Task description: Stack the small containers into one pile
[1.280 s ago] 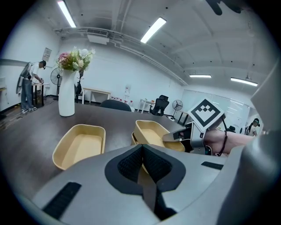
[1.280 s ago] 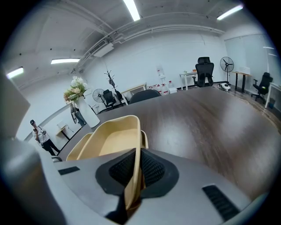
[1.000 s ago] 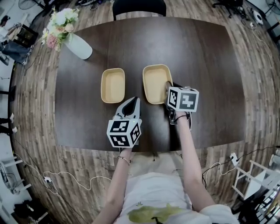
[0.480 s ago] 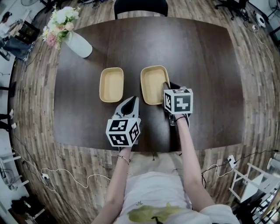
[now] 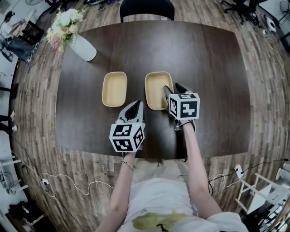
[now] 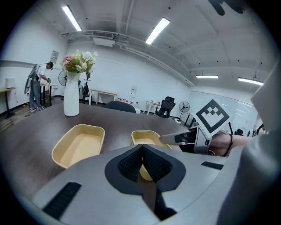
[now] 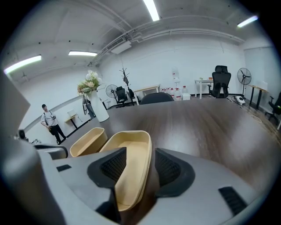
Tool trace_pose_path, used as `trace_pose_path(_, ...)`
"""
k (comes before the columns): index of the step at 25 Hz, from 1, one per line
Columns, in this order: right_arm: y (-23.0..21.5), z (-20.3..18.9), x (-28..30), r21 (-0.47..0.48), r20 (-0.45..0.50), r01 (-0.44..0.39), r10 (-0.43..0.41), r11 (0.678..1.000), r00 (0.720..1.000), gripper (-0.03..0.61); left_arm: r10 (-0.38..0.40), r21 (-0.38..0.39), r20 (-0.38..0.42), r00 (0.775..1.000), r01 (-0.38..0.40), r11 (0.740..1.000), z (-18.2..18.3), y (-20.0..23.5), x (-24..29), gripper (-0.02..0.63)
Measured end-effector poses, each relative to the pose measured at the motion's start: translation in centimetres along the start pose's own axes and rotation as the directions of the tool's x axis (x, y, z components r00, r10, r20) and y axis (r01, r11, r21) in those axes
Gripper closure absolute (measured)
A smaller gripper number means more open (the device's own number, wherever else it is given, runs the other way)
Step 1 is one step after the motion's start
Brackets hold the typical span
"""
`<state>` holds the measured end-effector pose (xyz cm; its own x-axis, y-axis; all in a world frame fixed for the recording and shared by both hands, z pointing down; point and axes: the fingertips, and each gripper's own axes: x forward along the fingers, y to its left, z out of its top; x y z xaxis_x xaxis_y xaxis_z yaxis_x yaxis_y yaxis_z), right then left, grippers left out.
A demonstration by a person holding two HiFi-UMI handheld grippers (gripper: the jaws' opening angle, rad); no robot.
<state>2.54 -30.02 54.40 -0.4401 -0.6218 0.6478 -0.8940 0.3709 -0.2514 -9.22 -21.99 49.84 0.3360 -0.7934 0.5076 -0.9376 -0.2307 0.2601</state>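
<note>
Two small beige containers lie side by side on the dark table (image 5: 208,68). The left container (image 5: 114,89) (image 6: 79,145) (image 7: 88,141) stands free. My right gripper (image 5: 174,89) (image 7: 138,167) straddles the right-hand rim of the right container (image 5: 156,89) (image 7: 129,158) (image 6: 147,138). Its jaws have just been opening; the rim is between them and the pads stand off it. My left gripper (image 5: 134,108) (image 6: 142,165) rests nearer the table's front edge, below and between the two containers. It is shut with nothing in it.
A white vase with flowers (image 5: 80,46) (image 6: 71,94) stands at the table's far left corner. A dark chair (image 5: 146,8) sits at the far edge. Cables lie on the wooden floor (image 5: 68,183). A person (image 6: 39,85) stands far off in the room.
The right gripper's jaws have spread apart off the right container's rim, which they gripped before. The container sits slightly further left. The left gripper has kept still.
</note>
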Motion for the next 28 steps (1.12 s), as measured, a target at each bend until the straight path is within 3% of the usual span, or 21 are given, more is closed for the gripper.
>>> trace_pose_path(7, 0.9, 2.4, -1.5, -0.010, 0.082, -0.041, 0.042, 0.999, 0.996, 0.393, 0.033, -0.004, 0.035, 0.999, -0.033, 0.999, 0.5, 0.1, -0.7, 0.589)
trace_pose_path(12, 4.1, 2.7, -1.9, -0.162, 0.075, -0.103, 0.117, 0.981, 0.990, 0.517, 0.054, -0.007, 0.066, 0.996, -0.054, 0.999, 1.1, 0.5, -1.5, 0.589)
trace_pose_path(17, 7.2, 2.4, -2.1, -0.230, 0.056, -0.154, 0.171, 0.961, 0.984, 0.540, 0.082, -0.021, 0.083, 0.993, -0.080, 0.997, 1.4, 1.9, -2.9, 0.589)
trace_pose_path(23, 10.8, 2.6, -1.1, -0.209, 0.045, -0.203, 0.217, 0.956, 0.975, 0.546, 0.097, -0.038, 0.083, 0.992, -0.094, 0.995, 1.3, 5.0, -4.3, 0.589)
trace_pose_path(28, 13.5, 2.2, 0.3, -0.095, 0.045, -0.224, 0.229, 0.970, 0.972, 0.546, 0.083, -0.038, 0.073, 0.994, -0.080, 0.996, 1.2, 7.7, -5.5, 0.589)
